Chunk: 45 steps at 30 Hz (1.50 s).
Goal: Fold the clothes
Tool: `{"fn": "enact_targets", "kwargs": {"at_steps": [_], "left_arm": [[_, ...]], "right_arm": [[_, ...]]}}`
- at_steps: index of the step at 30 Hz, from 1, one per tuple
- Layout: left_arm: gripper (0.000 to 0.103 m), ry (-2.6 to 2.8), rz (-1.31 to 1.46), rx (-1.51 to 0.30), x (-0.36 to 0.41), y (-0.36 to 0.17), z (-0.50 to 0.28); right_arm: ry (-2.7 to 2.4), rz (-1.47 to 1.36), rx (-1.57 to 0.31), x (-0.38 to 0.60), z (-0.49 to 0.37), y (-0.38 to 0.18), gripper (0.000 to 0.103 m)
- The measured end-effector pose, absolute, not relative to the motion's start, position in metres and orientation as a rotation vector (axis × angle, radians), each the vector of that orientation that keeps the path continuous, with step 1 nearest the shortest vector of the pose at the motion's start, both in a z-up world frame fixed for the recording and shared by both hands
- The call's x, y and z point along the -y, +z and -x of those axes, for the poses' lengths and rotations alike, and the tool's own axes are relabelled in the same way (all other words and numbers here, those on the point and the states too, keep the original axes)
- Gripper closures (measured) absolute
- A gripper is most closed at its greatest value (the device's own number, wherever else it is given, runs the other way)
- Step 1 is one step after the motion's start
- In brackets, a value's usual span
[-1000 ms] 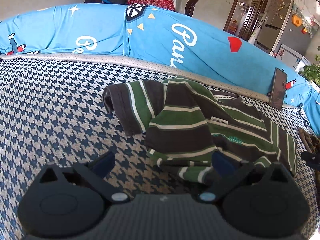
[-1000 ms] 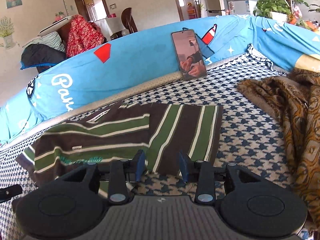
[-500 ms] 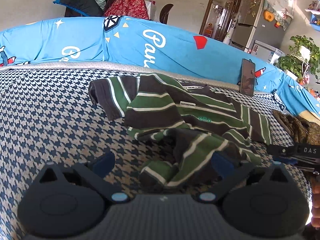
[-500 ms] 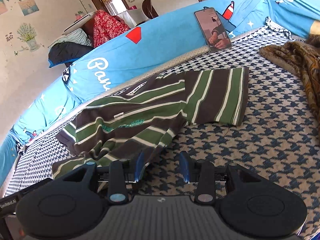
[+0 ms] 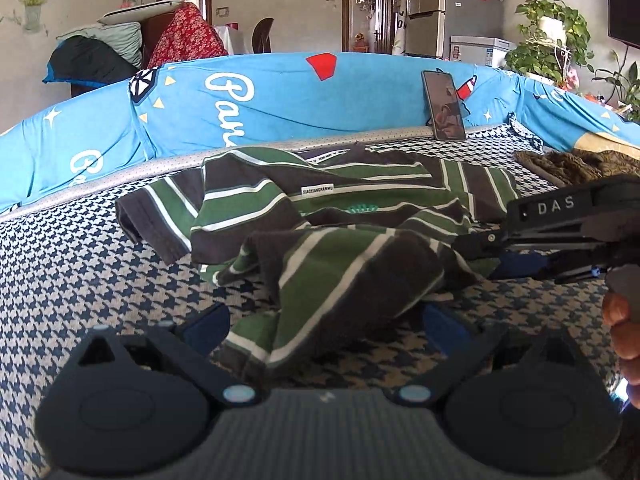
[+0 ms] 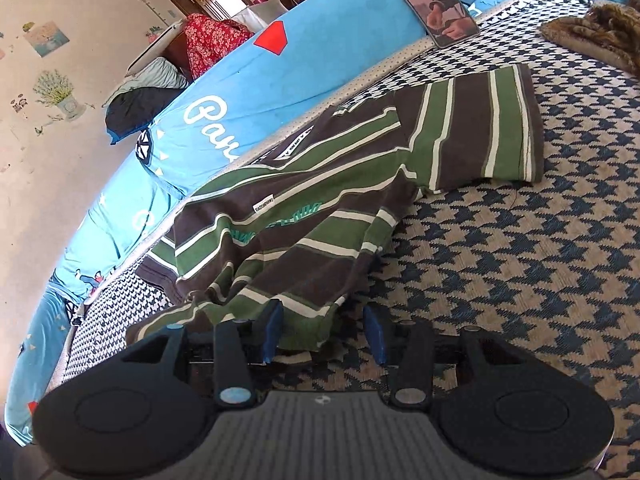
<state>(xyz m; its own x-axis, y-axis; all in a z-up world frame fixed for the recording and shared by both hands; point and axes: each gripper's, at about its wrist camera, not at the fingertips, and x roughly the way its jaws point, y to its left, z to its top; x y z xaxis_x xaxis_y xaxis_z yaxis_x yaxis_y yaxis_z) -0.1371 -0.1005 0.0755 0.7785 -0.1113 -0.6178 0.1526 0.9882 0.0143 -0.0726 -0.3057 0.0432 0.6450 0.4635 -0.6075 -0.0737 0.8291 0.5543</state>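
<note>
Striped in green, brown and white, the shirt lies on the houndstooth bed cover, and every place below is given from that shirt. Nearest, the left gripper straddles the shirt's near hem, which is bunched up between its wide-apart blue pads; the pads do not press on the cloth, so it is released. Probably the hem was brought over here to start a fold. At the shirt's right-hand near edge the right gripper has a corner of the hem between its pads, and its jaws are opening; the cloth sits against the inner pad only, clear of the other, so this looks like a letting-go after laying the edge down. In the left wrist view that gripper reaches in from the right of the shirt, with fingers of the person's hand just behind it.

The shirt itself is rumpled: its lower part is heaped over the middle, one sleeve is spread flat on the far right, a white label and green print showing on top. The fold is loose and uneven.

Beyond the shirt a blue bolster runs along the bed's edge, a phone propped against it. Right of the shirt lies a brown patterned cloth.
</note>
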Motion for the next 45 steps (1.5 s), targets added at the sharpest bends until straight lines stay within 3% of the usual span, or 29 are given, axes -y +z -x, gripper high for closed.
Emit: {"fn": "enact_targets", "kwargs": {"at_steps": [1, 3, 5, 12, 20, 25, 33, 43, 45], "left_arm": [[0.0, -0.139, -0.075, -0.667, 0.103, 0.073, 0.135], [0.0, -0.119, -0.087, -0.67, 0.104, 0.069, 0.13], [0.0, -0.107, -0.064, -0.668, 0.102, 0.066, 0.127], [0.003, 0.019, 0.028, -0.652, 0.077, 0.067, 0.121], [0.0, 0.099, 0.187, -0.642, 0.041, 0.074, 0.119], [0.0, 0.107, 0.185, -0.674, 0.041, 0.069, 0.116], [0.0, 0.088, 0.166, -0.682, 0.045, 0.068, 0.118], [0.0, 0.155, 0.18, -0.677, 0.038, 0.068, 0.119], [0.0, 0.174, 0.193, -0.672, 0.034, 0.068, 0.119]], "right_arm": [[0.333, -0.519, -0.814, 0.304, 0.072, 0.043, 0.06], [0.357, -0.514, -0.801, 0.3, 0.073, 0.044, 0.08], [0.377, -0.493, -0.776, 0.296, 0.074, 0.048, 0.091], [0.368, -0.471, -0.616, 0.302, 0.083, 0.072, 0.097], [0.272, -0.444, -0.411, 0.321, 0.093, 0.103, 0.098], [0.098, -0.336, -0.526, 0.318, 0.08, 0.089, 0.095], [0.093, -0.369, -0.503, 0.331, 0.092, 0.093, 0.078], [0.218, -0.364, -0.542, 0.322, 0.126, 0.085, 0.073], [0.253, -0.375, -0.567, 0.318, 0.128, 0.079, 0.067]]}}
